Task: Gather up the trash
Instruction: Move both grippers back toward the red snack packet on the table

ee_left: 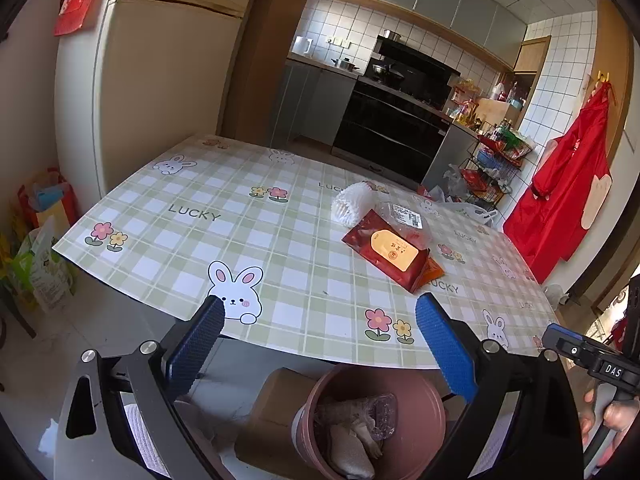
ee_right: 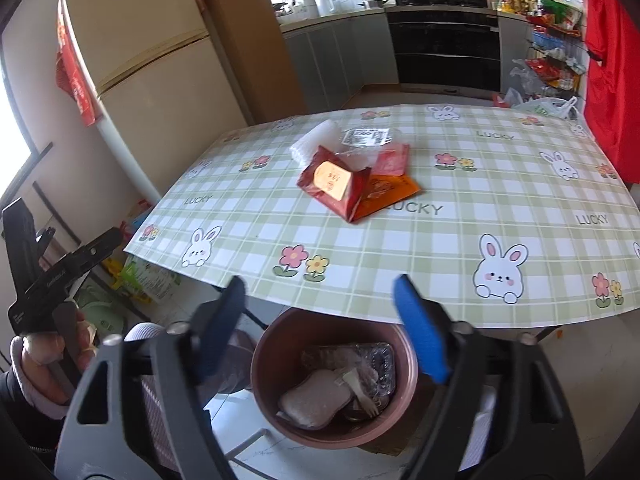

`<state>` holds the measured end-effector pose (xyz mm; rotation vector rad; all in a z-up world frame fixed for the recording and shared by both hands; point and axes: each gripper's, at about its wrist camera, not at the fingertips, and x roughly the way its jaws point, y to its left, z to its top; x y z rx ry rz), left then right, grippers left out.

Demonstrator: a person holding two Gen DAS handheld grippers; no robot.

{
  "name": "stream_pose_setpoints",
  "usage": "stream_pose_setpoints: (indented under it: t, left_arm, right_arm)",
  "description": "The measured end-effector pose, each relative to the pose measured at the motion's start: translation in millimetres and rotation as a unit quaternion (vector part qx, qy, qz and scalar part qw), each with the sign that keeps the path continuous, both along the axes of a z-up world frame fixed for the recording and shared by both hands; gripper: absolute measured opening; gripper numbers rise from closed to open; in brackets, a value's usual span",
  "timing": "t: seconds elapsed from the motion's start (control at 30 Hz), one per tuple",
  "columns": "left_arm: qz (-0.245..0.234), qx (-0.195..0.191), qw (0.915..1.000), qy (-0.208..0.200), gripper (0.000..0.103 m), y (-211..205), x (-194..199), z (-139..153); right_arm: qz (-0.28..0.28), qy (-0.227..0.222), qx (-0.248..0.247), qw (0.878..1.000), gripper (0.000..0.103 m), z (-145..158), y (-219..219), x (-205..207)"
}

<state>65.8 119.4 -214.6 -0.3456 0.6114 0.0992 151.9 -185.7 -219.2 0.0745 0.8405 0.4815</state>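
While bin (ee_right: 334,376) holds some trash, approx. four wrappers (ee_right: 340,180) left on counter (ee_right: 500,248); left gripper (ee_left: 320,344), right gripper (ee_right: 320,320) both spread, empty.

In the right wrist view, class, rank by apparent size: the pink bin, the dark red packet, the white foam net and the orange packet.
1. pink bin, though it sits nearest the camera
2. dark red packet
3. white foam net and orange packet: both partly covered, so unranked

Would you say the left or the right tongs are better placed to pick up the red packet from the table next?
Probably the right tongs: open, empty, with the red packet nearly straight ahead; from the left tongs it lies off to the right.
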Motion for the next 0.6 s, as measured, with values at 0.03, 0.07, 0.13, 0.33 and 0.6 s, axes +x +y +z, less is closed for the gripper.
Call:
stream_pose_setpoints:
  t: [0.03, 0.07, 0.13, 0.33, 0.6]
  left_arm:
    - [0.000, 0.001, 1.0000, 0.000, 0.094, 0, 0, -1]
    - [-0.001, 0.002, 1.0000, 0.001, 0.094, 0, 1, -1]
    - [-0.003, 0.007, 1.0000, 0.001, 0.094, -2, 2, -2]
    - [-0.011, 0.018, 0.9998, 0.005, 0.094, -3, 15, -1]
    - [-0.028, 0.010, 0.9994, 0.019, 0.096, -5, 48, -4]
  right_arm:
    - [-0.006, -0.003, -0.001, 1.000, 0.092, 1, -2, 1]
    - [-0.012, -0.006, -0.005, 1.000, 0.095, 1, -4, 2]
    - [-0.023, -0.013, -0.018, 0.999, 0.097, 2, -7, 5]
    - [-0.044, -0.036, -0.051, 0.997, 0.097, 6, -18, 17]
    - [-0.070, -0.055, -0.065, 0.994, 0.097, 9, -34, 47]
